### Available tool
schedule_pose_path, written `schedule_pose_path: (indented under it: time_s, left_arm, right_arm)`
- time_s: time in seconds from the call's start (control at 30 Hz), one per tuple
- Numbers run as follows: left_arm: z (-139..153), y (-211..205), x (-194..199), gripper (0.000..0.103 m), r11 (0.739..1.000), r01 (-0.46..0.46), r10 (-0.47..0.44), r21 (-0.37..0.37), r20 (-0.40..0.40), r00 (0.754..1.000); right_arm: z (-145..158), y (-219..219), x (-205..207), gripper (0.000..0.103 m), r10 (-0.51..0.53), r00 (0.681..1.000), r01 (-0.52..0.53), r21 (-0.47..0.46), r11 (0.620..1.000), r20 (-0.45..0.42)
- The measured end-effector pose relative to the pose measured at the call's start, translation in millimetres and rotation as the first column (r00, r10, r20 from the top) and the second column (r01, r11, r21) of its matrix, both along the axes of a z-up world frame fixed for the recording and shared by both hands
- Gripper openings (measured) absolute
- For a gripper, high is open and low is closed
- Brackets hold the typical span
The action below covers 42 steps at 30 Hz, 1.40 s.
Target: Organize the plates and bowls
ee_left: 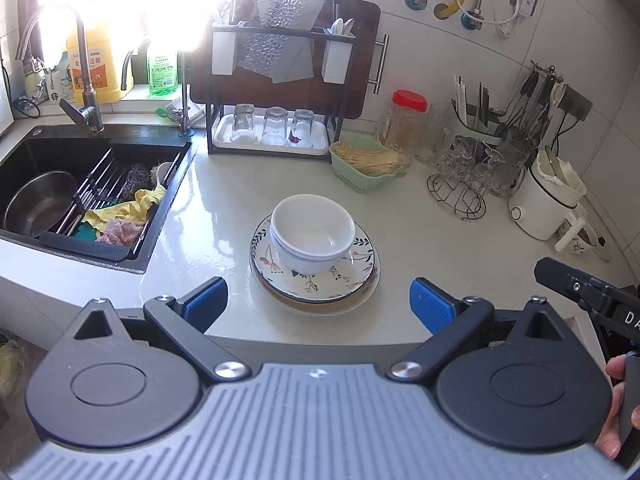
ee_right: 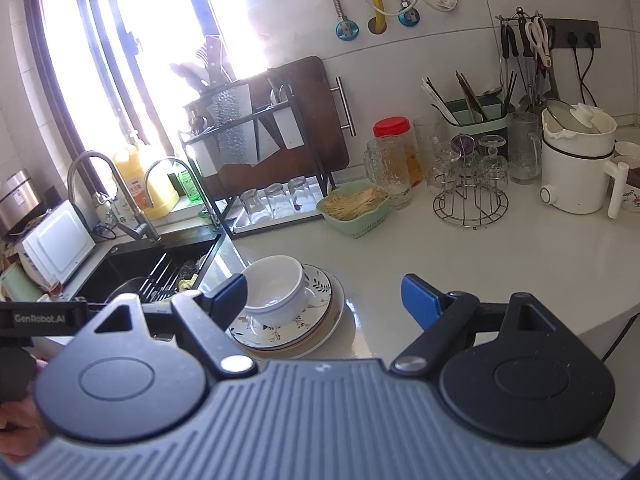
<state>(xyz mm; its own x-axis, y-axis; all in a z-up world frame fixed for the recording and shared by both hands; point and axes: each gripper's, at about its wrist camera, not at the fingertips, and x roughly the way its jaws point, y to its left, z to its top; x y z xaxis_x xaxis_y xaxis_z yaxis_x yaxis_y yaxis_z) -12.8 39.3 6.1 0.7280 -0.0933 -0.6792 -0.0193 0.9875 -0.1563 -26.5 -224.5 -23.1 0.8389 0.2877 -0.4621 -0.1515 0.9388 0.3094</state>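
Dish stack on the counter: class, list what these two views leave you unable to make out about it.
- Plate count: in both views the floral plate covers the plates below; only their rims show.
- Bowl count: the white bowls are nested, so only the top one's inside shows.
- Stack's near left edge: in the right wrist view, a finger of the right gripper hides it.
- Window area: glare washes it out in both views.

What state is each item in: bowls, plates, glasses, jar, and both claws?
Bowls: upright, nested, on the plates.
Plates: stacked on the counter.
Glasses: upside down on the rack tray.
Jar: red lid on.
Left claw: open, empty, short of the stack.
Right claw: open, empty.
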Motion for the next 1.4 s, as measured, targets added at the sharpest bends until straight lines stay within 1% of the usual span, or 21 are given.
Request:
schedule_pose_path:
  time_s: [0.13, 0.23, 0.3, 0.57, 0.67, 0.93, 1.03, 1.1, 1.2, 1.4]
  left_arm:
    - [-0.1, 0.5, -2.7, 0.099, 1.0, -0.001, 0.001, -0.002, -0.003, 1.0]
    - [2.9, -1.6, -7.2, 0.099, 1.0, 0.014, -0.014, 0.023, 0.009, 1.0]
    - [5.3, -1.1, -10.7, 0.099, 0.999, 0.019, -0.02, 0.028, 0.019, 1.0]
    - [4.9, 6.8, -22.8, 0.099, 1.0, 0.0, 0.001, -0.024, 0.013, 1.0]
    - [5.0, 8.4, -26.6, 0.099, 1.0, -0.008, 0.008, -0.017, 0.005, 1.0]
    - [2.5, 11.2, -32.4, 0.099, 0.999, -0.028, 0.028, -0.016, 0.003, 1.0]
    - [1.8, 11.9, -32.4, 0.099, 0.999, -0.039, 0.039, -0.016, 0.0, 0.999]
    - [0.9, 12.3, -32.5, 0.099, 0.999, -0.04, 0.04, -0.025, -0.003, 0.999]
    - [-0.5, 11.1, -32.1, 0.099, 0.999, -0.042, 0.042, -0.014, -0.007, 0.999]
    - [-0.3, 10.7, -29.9, 0.099, 0.999, -0.043, 0.043, -0.02, -0.007, 0.999]
  right_arm:
    - [-1.3, 1.9, -2.9, 0.085, -0.002, 1.0, 0.002, -0.001, 1.0, 0.001]
    - [-2.2, 3.8, -6.2, 0.085, 0.004, 1.0, -0.004, -0.004, 1.0, 0.001]
    - [-1.9, 4.9, -8.7, 0.085, 0.007, 1.0, -0.007, -0.004, 1.0, 0.002]
    - [-3.3, 9.3, -15.6, 0.085, 0.02, 1.0, -0.02, -0.011, 1.0, 0.004]
    - [-4.0, 7.7, -17.3, 0.085, 0.015, 1.0, -0.015, 0.002, 1.0, 0.001]
    - [-7.1, 8.6, -19.9, 0.085, 0.006, 1.0, -0.006, -0.014, 1.0, -0.004]
    - [-8.9, 8.2, -23.2, 0.085, 0.002, 1.0, -0.002, -0.007, 1.0, -0.007]
    - [-10.0, 9.0, -23.6, 0.085, 0.004, 1.0, -0.004, -0.015, 1.0, -0.009]
    - [-10.2, 9.8, -23.7, 0.085, 0.004, 1.0, -0.004, -0.023, 1.0, -0.008]
    - [-9.5, 10.9, -24.2, 0.085, 0.011, 1.0, -0.011, -0.034, 0.999, -0.004]
